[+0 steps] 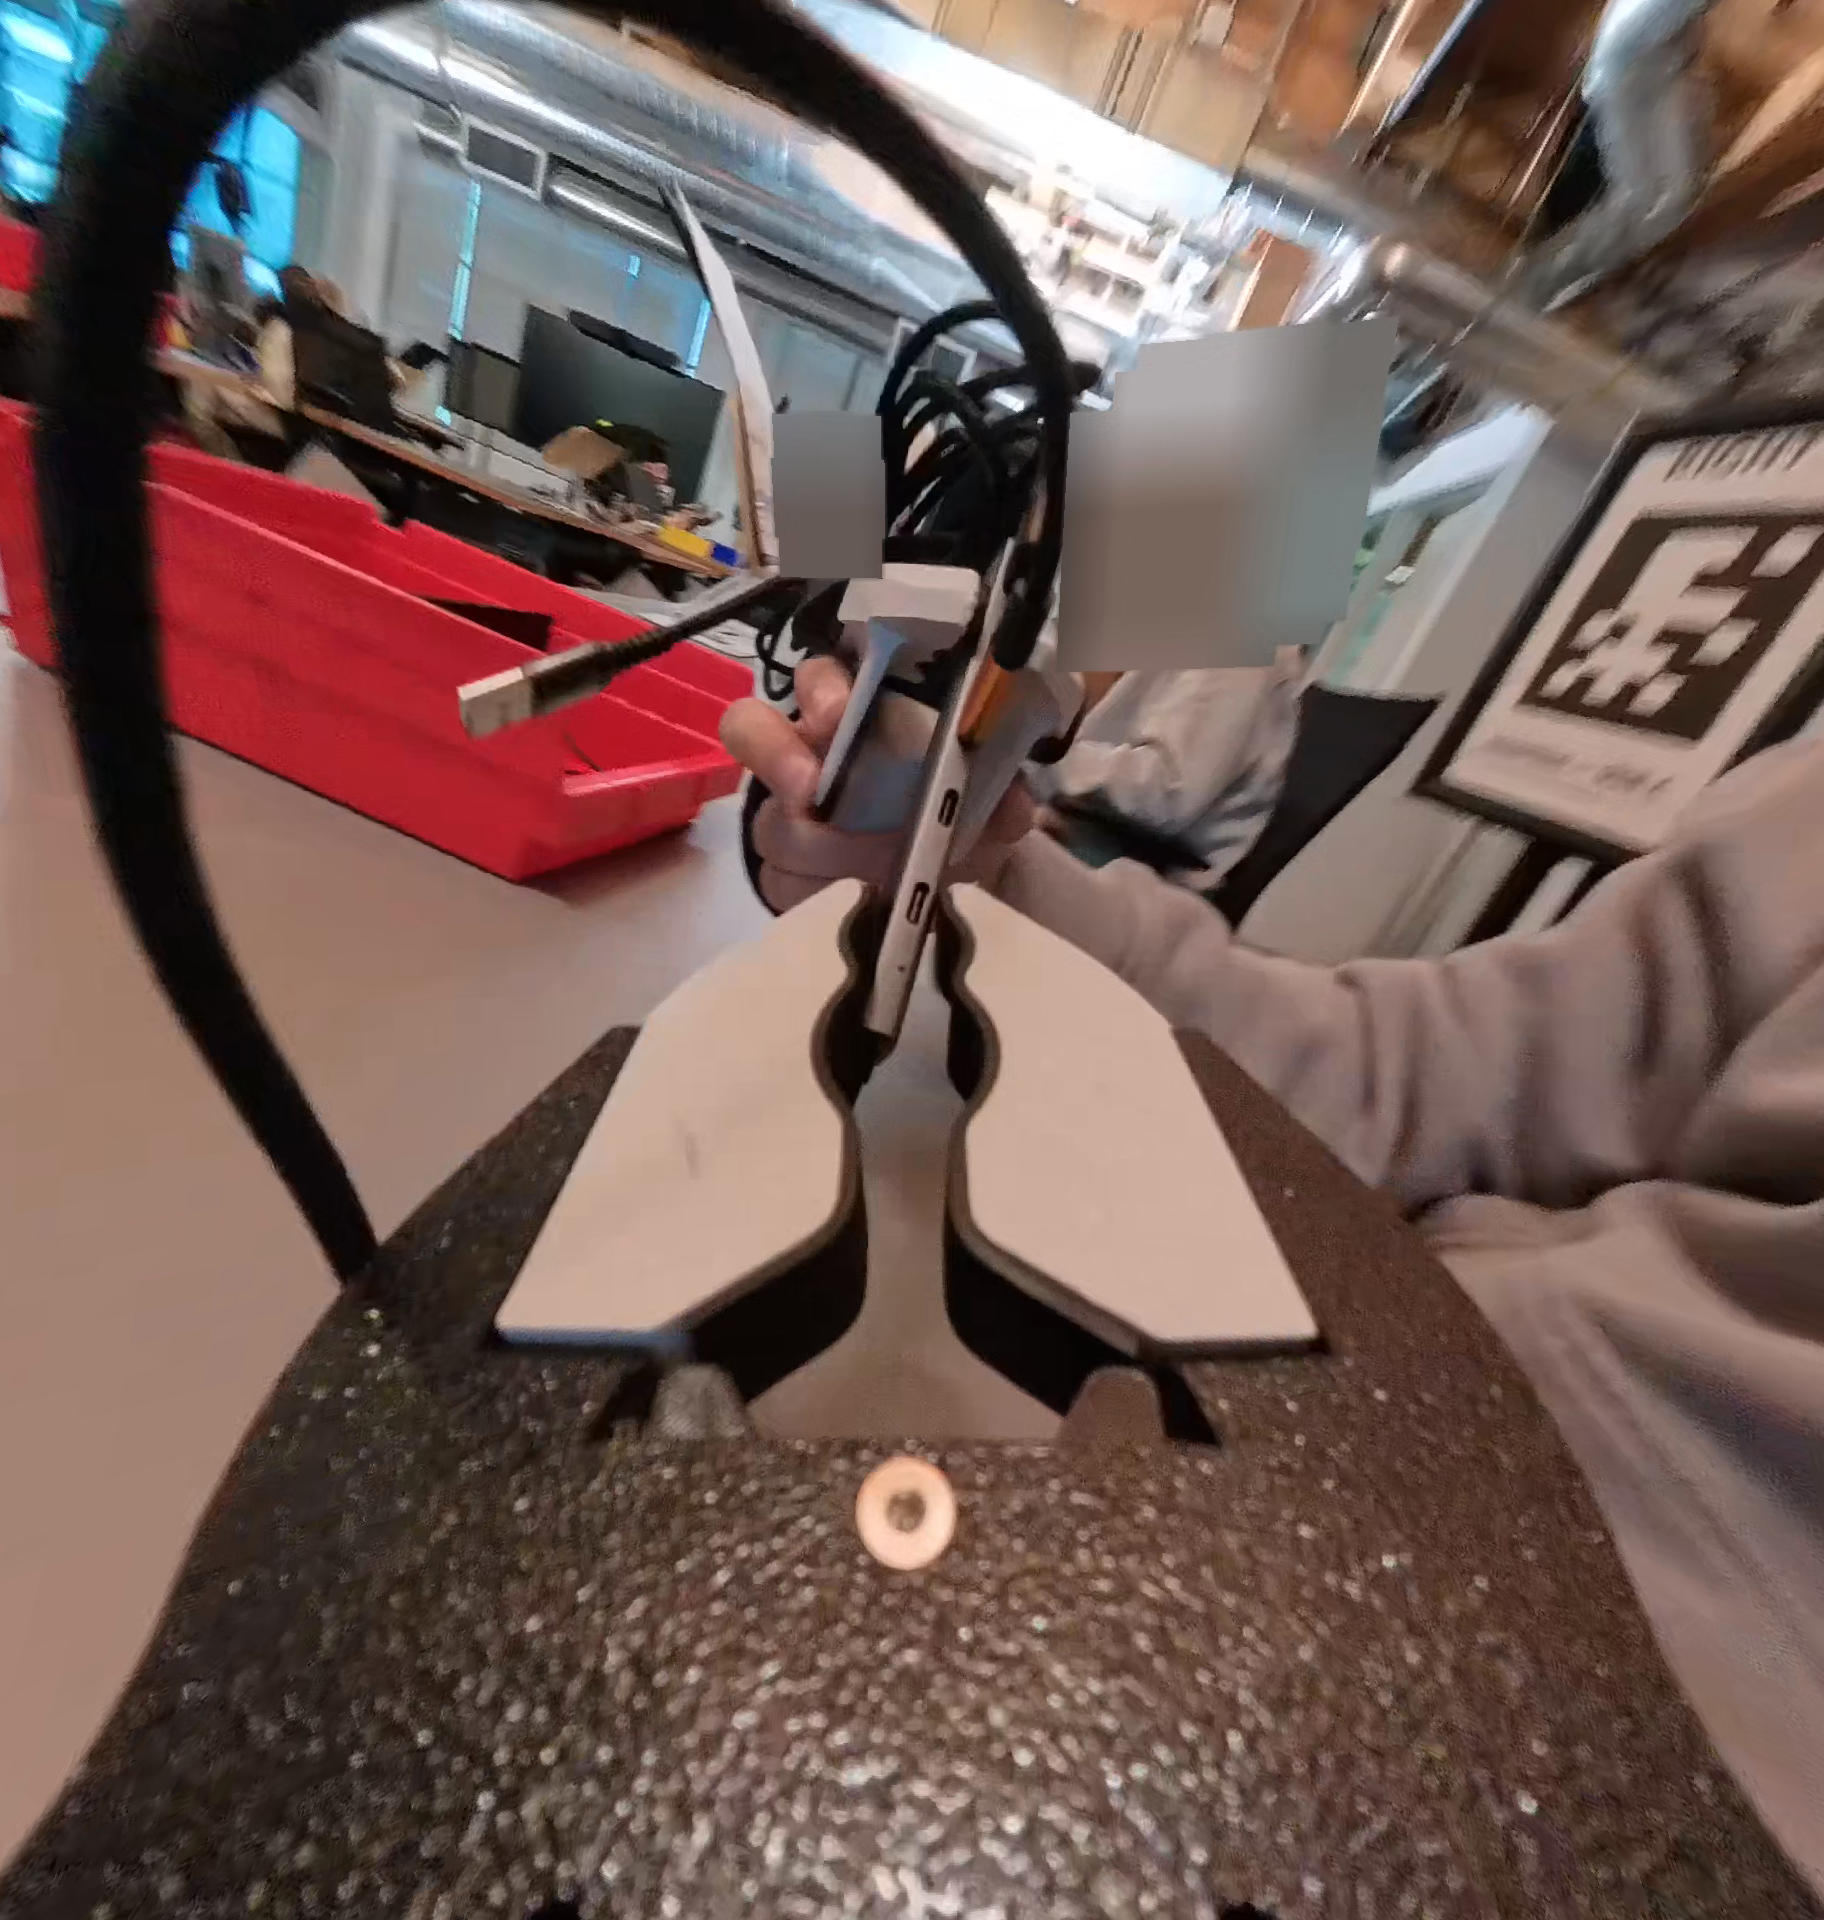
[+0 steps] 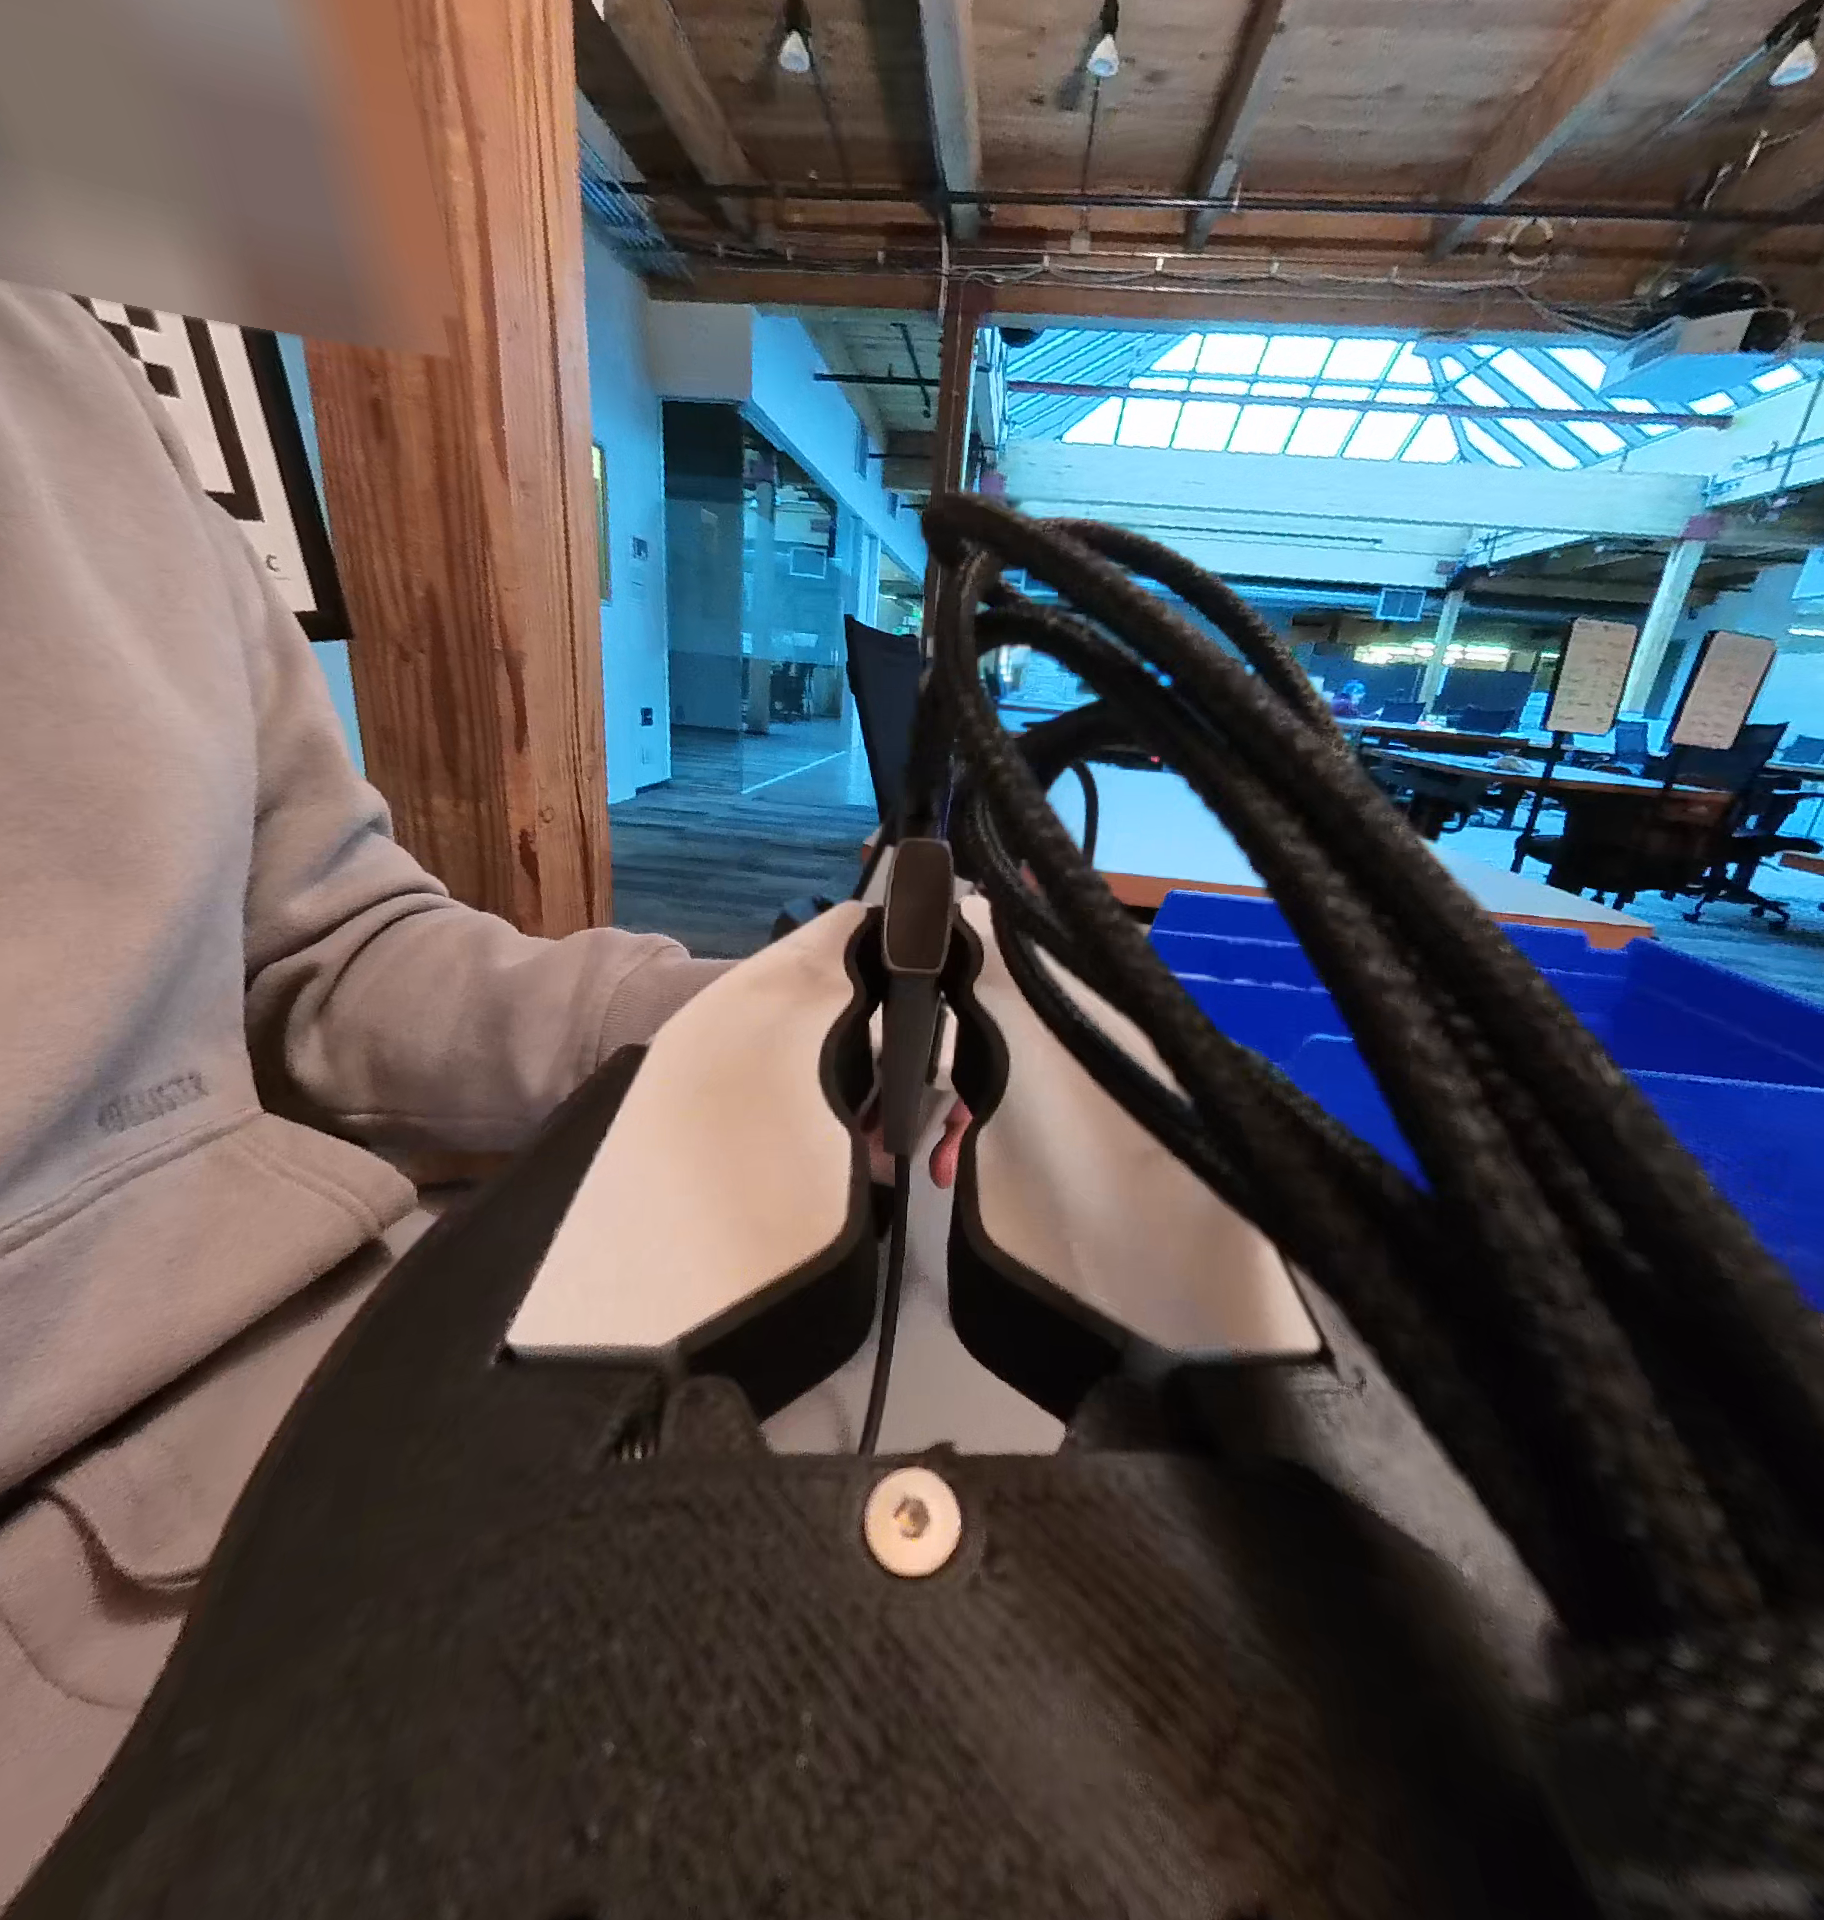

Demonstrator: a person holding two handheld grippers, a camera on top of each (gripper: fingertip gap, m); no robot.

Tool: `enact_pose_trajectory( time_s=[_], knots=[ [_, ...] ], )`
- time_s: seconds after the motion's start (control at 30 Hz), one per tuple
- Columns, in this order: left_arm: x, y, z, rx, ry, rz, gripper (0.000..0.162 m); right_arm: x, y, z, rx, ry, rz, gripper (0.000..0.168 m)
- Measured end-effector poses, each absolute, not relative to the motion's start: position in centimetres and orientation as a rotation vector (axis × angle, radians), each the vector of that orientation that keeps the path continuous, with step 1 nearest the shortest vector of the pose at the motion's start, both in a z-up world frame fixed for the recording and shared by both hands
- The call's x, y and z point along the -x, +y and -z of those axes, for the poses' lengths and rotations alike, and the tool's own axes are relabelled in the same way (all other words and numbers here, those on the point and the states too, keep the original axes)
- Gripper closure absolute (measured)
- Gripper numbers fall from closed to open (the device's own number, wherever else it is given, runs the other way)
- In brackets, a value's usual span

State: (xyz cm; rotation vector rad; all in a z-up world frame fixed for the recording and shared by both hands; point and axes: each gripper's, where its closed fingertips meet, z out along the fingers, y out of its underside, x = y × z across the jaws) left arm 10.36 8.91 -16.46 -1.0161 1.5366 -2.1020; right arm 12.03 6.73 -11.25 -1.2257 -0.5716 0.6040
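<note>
My left gripper [image 1: 903, 920] is shut on the near end of a slim silver hub [image 1: 934, 831] with small ports along its edge. The hub slants up and away into the other gripper [image 1: 908, 675], held by a hand, which grips its far end. A braided black cable arcs overhead [image 1: 108, 623] and ends in a free USB plug [image 1: 497, 704]. In the right wrist view my right gripper [image 2: 913, 930] is shut on the hub's dark end [image 2: 916, 914]; a thin lead [image 2: 887, 1299] runs back from it. A bundle of braided black cables [image 2: 1303, 935] hangs beside its right finger.
A red bin [image 1: 368, 665] sits on the table [image 1: 108, 1143] to the left. A blue bin [image 2: 1718, 1091] lies right of the right gripper. A person's grey sleeve [image 1: 1510, 1039] crosses on the right, and a wooden post [image 2: 451, 520] stands behind. About 6 cm separates my left fingertips from my right.
</note>
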Motion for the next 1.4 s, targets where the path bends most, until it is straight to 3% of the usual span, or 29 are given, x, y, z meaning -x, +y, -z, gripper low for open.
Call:
enact_pose_trajectory(
  time_s=[0.03,0.3,0.43,0.5,0.57,0.7,0.93,1.4],
  knots=[
    [-10.4,8.8,16.6,0.997,1.556,2.046,0.152,-12.0,6.8,11.2,1.223,-0.564,-0.613,0.158],
    [-11.2,9.7,17.6,0.772,1.687,1.366,0.153,-12.6,7.8,11.9,1.308,-0.467,-0.625,0.157],
    [-11.3,9.2,15.9,0.701,1.593,1.324,0.152,-13.1,7.1,10.5,1.226,-0.436,-0.667,0.158],
    [-11.6,9.2,15.7,0.698,1.555,1.294,0.133,-13.3,6.9,9.9,1.187,-0.397,-0.726,0.158],
    [-11.8,8.6,16.9,0.675,1.643,1.209,0.144,-13.3,6.9,9.6,1.151,-0.375,-0.755,0.158],
    [-12.3,9.3,16.7,0.74,1.594,1.178,0.15,-13.6,6.8,9.6,1.14,-0.34,-0.738,0.157],
    [-12.7,13.3,15.3,0.661,1.407,0.495,0.152,-16.0,9.7,11.8,1.338,0.067,-0.663,0.127],
    [-12.0,11.7,14.3,0.475,1.386,0.492,0.153,-16.5,9.4,11.2,1.092,0.235,-0.903,0.144]
  ],
)
